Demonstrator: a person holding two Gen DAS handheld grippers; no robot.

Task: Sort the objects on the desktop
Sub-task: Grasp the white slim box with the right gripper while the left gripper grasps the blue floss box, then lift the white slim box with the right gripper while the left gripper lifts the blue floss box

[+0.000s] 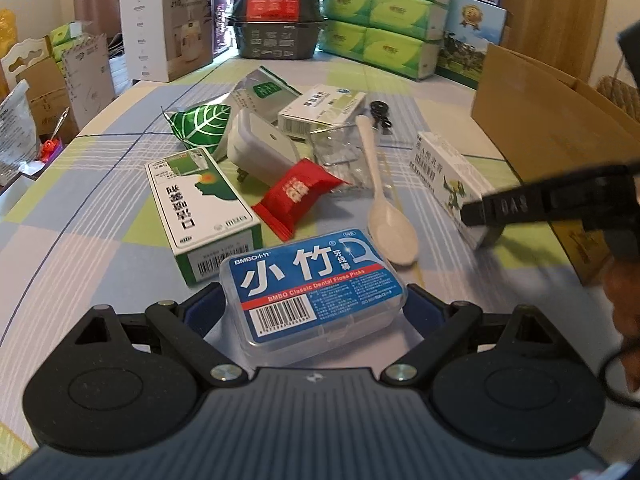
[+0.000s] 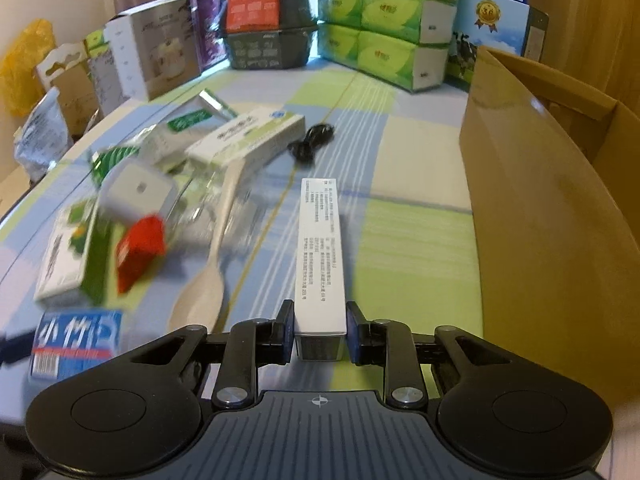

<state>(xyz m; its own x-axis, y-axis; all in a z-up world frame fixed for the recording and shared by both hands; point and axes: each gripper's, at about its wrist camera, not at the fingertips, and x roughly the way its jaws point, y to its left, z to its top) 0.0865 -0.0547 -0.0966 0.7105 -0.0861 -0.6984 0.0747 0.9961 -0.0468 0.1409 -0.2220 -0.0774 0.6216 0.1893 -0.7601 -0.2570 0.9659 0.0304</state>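
A clear dental floss box [image 1: 316,292] with a blue label lies between my left gripper's [image 1: 313,296] fingers, and both blue pads [image 1: 210,304] press its sides. In the right wrist view the same floss box [image 2: 76,340] shows blurred at the lower left. My right gripper [image 2: 320,322] is shut on the near end of a long white carton [image 2: 320,248], which points away over the tablecloth. From the left wrist view, a black finger [image 1: 504,206] of that gripper crosses the carton [image 1: 448,176], printed with a green plant.
An open cardboard box [image 2: 540,208] stands right of the carton. The pile holds a white spoon [image 1: 384,208], red packet [image 1: 298,196], green-and-white box [image 1: 200,208], white plug [image 1: 256,144], leaf-print packet [image 1: 200,124] and black cable [image 1: 380,114]. Tissue packs [image 1: 380,20] line the back.
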